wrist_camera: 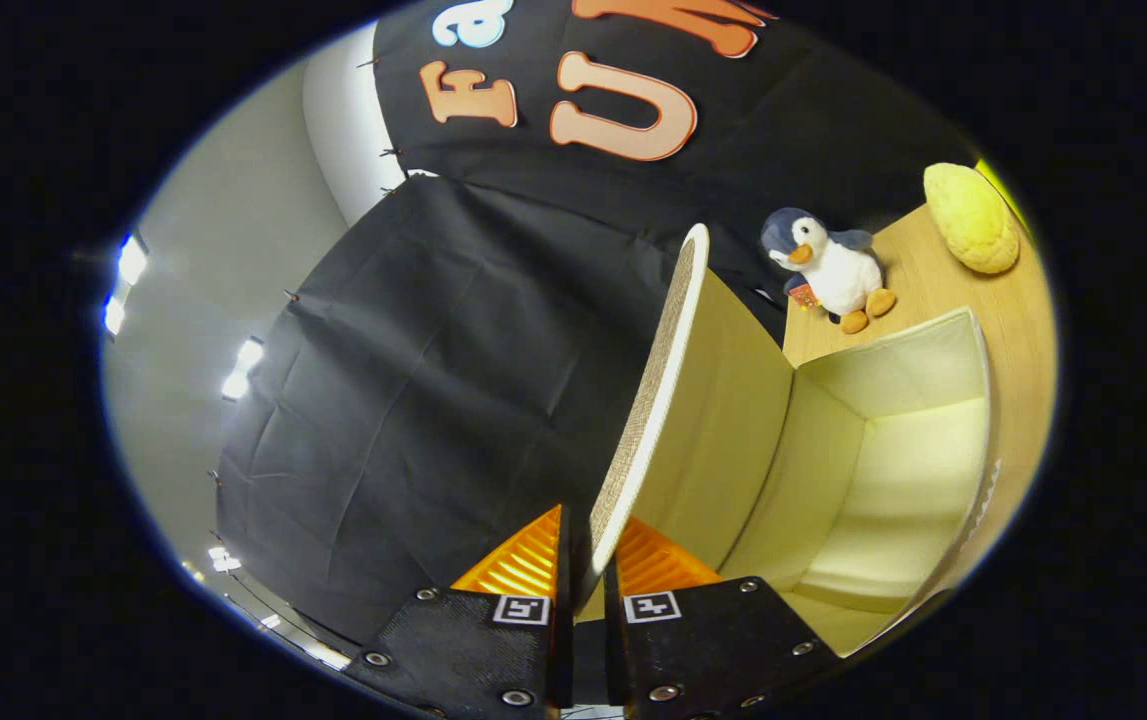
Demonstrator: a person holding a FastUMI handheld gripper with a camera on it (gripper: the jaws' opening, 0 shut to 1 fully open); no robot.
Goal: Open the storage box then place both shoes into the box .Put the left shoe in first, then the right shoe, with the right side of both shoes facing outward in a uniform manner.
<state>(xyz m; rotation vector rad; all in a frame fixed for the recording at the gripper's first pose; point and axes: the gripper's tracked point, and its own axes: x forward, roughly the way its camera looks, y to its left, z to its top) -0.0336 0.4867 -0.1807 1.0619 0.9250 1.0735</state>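
My gripper is shut on the edge of the storage box's lid, a thin panel with a woven outer face and a cream inner face. The lid stands swung up and open, its edge running away from the fingers. To its right the storage box lies open, with its pale cream inside bare. One finger presses the lid's outer side, the other the inner side.
A wooden table carries the box. Beyond the box sit a plush penguin and a yellow bun-shaped cushion. Black cloth wall hangs behind and to the left, with a grey ceiling and lights past it.
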